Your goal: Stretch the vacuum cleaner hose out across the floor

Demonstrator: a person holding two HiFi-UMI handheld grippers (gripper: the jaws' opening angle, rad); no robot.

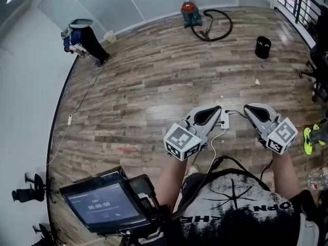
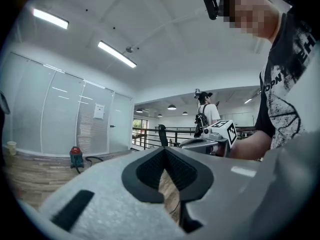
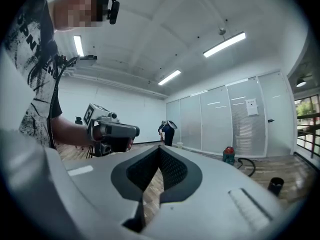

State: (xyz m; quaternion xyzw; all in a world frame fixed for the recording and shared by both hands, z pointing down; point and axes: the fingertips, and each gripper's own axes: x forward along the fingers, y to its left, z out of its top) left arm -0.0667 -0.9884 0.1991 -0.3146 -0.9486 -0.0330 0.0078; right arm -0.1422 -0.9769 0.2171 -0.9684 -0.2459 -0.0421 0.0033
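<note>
A red and teal vacuum cleaner (image 1: pixel 190 13) stands by the far wall, its black hose (image 1: pixel 218 27) curled in a loop on the wood floor beside it. Both lie far from my grippers. My left gripper (image 1: pixel 216 110) and right gripper (image 1: pixel 249 109) are held level in front of my chest, tips close together, both shut with nothing in them. The left gripper view shows its closed jaw tips (image 2: pixel 164 150) and the vacuum cleaner (image 2: pixel 76 156) small in the distance. Past the closed tips (image 3: pixel 159 149) in the right gripper view, the vacuum cleaner (image 3: pixel 228 155) and hose (image 3: pixel 248 165) appear far off.
A black bin (image 1: pixel 263 47) stands right of the hose. A person (image 1: pixel 84 40) bends over at the back left, with a white cable (image 1: pixel 69 119) trailing along the wall. A white power strip (image 1: pixel 224 119) lies on the floor below my grippers. A railing (image 1: pixel 302 6) and chair (image 1: pixel 318 70) line the right side.
</note>
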